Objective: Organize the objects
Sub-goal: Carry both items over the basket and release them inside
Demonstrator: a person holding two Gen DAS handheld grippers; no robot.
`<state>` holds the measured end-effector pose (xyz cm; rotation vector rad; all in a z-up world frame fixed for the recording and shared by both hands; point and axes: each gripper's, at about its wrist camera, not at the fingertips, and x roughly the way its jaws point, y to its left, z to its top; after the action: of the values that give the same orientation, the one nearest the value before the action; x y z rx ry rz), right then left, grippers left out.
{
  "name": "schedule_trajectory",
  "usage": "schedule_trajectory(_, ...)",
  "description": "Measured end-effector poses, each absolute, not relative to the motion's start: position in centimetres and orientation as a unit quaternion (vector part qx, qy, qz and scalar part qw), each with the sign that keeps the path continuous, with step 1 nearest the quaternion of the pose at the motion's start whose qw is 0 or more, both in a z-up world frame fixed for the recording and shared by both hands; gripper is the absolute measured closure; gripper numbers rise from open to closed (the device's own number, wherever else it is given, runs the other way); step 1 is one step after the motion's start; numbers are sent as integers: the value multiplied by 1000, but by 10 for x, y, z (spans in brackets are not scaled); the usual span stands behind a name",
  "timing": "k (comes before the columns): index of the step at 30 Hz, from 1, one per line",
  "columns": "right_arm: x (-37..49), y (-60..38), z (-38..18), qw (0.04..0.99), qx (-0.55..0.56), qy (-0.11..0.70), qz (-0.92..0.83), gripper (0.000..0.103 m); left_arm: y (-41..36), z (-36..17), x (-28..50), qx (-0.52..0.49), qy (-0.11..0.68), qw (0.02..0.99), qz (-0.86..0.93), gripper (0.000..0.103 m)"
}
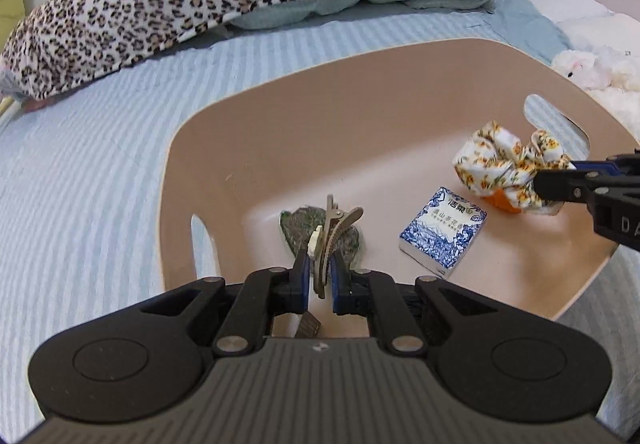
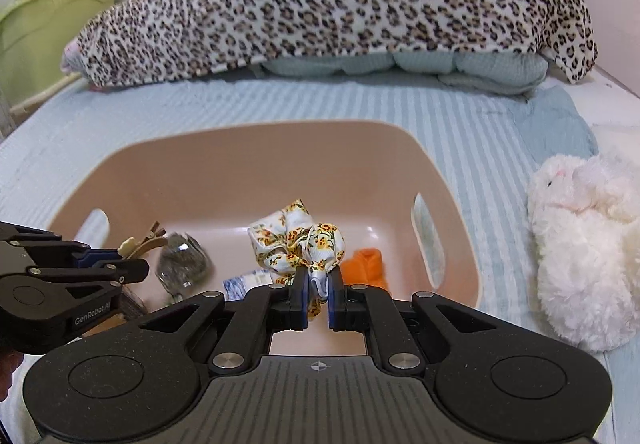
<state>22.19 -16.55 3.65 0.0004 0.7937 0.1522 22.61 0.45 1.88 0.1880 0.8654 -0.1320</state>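
A beige plastic basket [image 1: 280, 124] sits on the bed; it also shows in the right wrist view [image 2: 240, 164]. My left gripper [image 1: 320, 276] is shut on a tan hair clip [image 1: 332, 232] and holds it over the basket's near left part. My right gripper [image 2: 319, 296] is shut on a floral scrunchie [image 2: 298, 240] over the basket's right part; the scrunchie also shows in the left wrist view [image 1: 504, 164]. In the basket lie a blue-and-white tissue pack [image 1: 442, 232], a dark green sparkly item [image 1: 300, 228] and an orange item [image 2: 366, 262].
A leopard-print blanket [image 2: 340, 4] covers pillows at the head of the bed. A white plush toy [image 2: 584, 244] lies right of the basket. A green bin [image 2: 44, 28] stands beyond the bed's left edge. The striped blue sheet [image 1: 100, 164] surrounds the basket.
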Motion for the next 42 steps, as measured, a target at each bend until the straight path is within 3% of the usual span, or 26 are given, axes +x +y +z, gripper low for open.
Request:
schedule_trajectory(2,221,-165,36,919,3,387,76,90,6,23,223,86,416,903,-64,85)
schedule_trajectory(3,220,-165,37,919,4,387,77,75,5,26,221,86,415,904,-64,79)
schedule_trajectory(6,214,-167,45,921,13,380,80,55,3,38,214,86,403,909,-66,45)
schedule_trajectory(7,210,-168,49,923,15,377,80,49,3,43,210,87,397,911,-62,29)
schedule_trajectory(8,208,-169,53,924,17,374,81,47,3,48,205,85,388,916,-60,21)
schedule_trajectory(13,188,-174,71,926,18,366,88,29,4,68,183,83,367,925,-58,18)
schedule_trajectory(21,145,-179,77,925,-8,367,93,10,4,77,145,91,358,928,-55,13)
schedule_trajectory(42,119,-180,5,892,-35,442,87,7,5,10,116,81,435,895,-58,13)
